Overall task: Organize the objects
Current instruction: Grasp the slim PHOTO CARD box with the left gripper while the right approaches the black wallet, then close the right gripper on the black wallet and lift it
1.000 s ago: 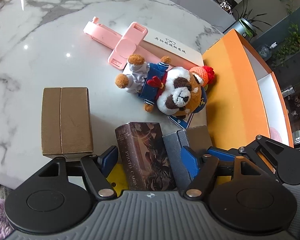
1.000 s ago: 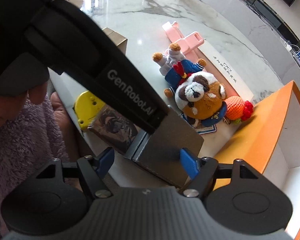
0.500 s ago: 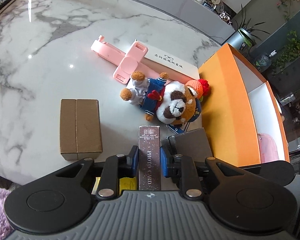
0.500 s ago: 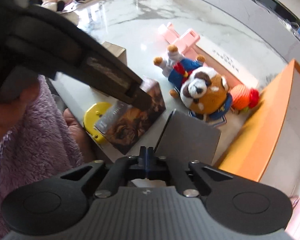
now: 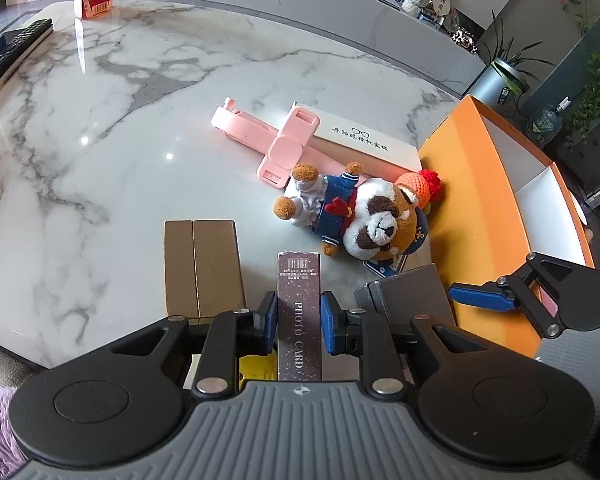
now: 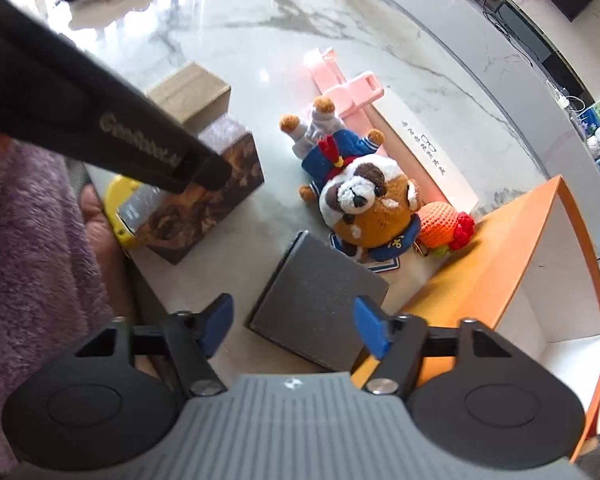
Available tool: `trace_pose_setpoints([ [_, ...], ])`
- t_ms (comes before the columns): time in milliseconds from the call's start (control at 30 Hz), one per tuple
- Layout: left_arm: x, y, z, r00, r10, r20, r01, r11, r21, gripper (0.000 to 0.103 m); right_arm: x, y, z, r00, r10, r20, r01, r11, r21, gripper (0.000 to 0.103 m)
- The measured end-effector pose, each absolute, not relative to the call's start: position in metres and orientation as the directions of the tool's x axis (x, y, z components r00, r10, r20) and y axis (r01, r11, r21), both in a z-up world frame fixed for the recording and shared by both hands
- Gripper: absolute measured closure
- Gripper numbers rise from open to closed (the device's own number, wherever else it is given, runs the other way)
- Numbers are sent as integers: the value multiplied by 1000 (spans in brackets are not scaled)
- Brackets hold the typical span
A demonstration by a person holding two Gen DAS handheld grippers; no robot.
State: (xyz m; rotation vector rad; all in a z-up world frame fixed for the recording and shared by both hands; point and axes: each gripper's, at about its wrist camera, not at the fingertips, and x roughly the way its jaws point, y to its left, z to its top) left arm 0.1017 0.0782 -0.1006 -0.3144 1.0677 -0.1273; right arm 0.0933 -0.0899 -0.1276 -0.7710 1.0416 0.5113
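Photo card box (image 5: 299, 312) clamped narrow-side in left tool (image 5: 299, 316), near worktop (image 5: 100, 168) front edge. Right tool (image 6: 292, 328) has just been opening, jaws wide, nothing gripped, over grey box (image 6: 320, 300). Risk: tall box may pivot in narrow pinch, clip brown box (image 5: 202, 268) or plush dog (image 5: 364, 220). Orange bin (image 5: 484, 216) at right; far worktop bare.

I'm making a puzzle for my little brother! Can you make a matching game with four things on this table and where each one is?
Things:
1. photo card box
2. grey box
3. plush dog
4. brown box

Places:
A. lying beside the orange box
B. clamped in the left gripper
C. below the open right gripper
D. left of the photo card box

Pairs: 1-B, 2-C, 3-A, 4-D
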Motion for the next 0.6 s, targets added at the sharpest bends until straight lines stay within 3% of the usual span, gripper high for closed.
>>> trace_pose_setpoints([
  [233,104,85,-104,477,-266,-838,-52,943,-329,77,116,-85,-160,395,-97,-914,-657,665,-355,22],
  [367,105,88,-105,472,-280,-836,-51,938,-344,77,123,-83,-165,375,-113,-920,-656,669,-350,14],
  [500,104,90,-105,474,-286,-833,-51,936,-350,77,125,-85,-160,386,-118,-915,-636,684,-357,20],
  [600,103,92,-106,471,-297,-831,-58,929,-365,77,119,-90,-148,395,-76,-916,-623,710,-328,31],
])
